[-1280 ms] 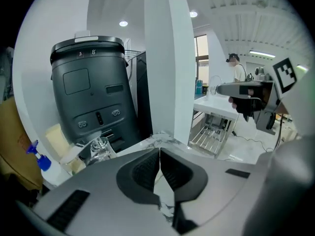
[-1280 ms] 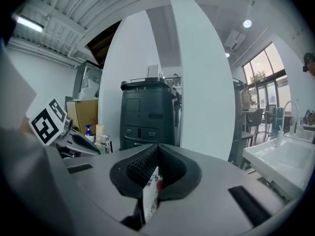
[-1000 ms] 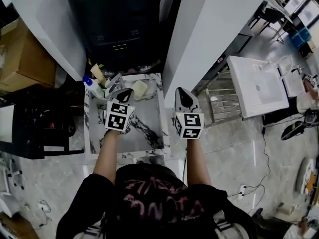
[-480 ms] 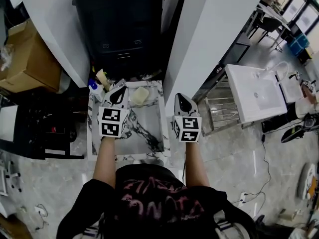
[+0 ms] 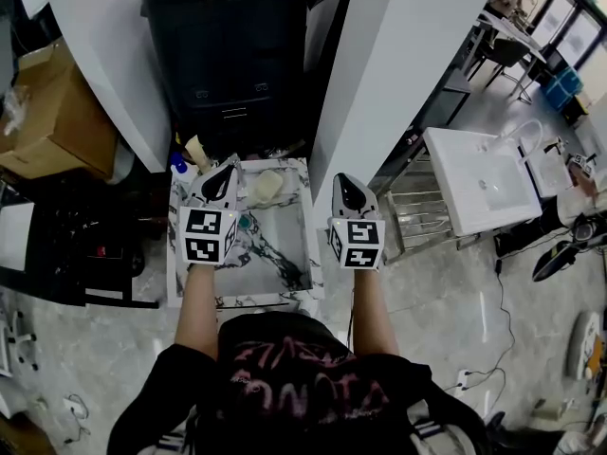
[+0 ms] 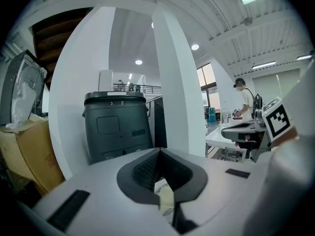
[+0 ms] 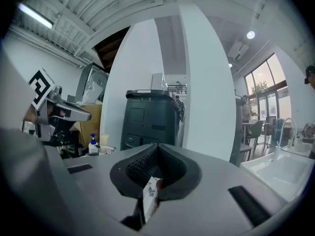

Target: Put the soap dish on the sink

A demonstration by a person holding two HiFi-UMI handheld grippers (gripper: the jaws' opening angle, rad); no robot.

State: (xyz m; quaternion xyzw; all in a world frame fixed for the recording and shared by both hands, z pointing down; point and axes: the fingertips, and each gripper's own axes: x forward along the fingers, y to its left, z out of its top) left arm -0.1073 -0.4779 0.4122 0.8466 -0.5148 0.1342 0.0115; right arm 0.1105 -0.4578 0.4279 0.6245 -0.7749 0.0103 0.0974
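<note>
The cream soap dish [image 5: 268, 186] lies on the back rim of the marble sink [image 5: 305, 254], with no gripper touching it. My left gripper [image 5: 220, 184] hovers over the sink's back left corner, just left of the dish, shut and empty. Off the sink's right edge, beside the white pillar, my right gripper [image 5: 351, 191] is also shut and holds nothing. In the left gripper view the left gripper's [image 6: 158, 150] jaws meet at the tips, and a cream patch shows below them. The right gripper [image 7: 157, 146] likewise has its jaws together in the right gripper view.
A blue-capped bottle [image 5: 179, 169] and a tan item [image 5: 197, 150] stand at the sink's back left. A black bin [image 5: 232, 45] rises behind the sink between two white pillars [image 5: 398, 55]. Cardboard boxes [image 5: 47, 112] sit at left, a white basin [image 5: 479, 178] at right.
My left gripper has drawn away to the left of the soap dish, which stays on the sink's back rim. The right gripper has barely moved.
</note>
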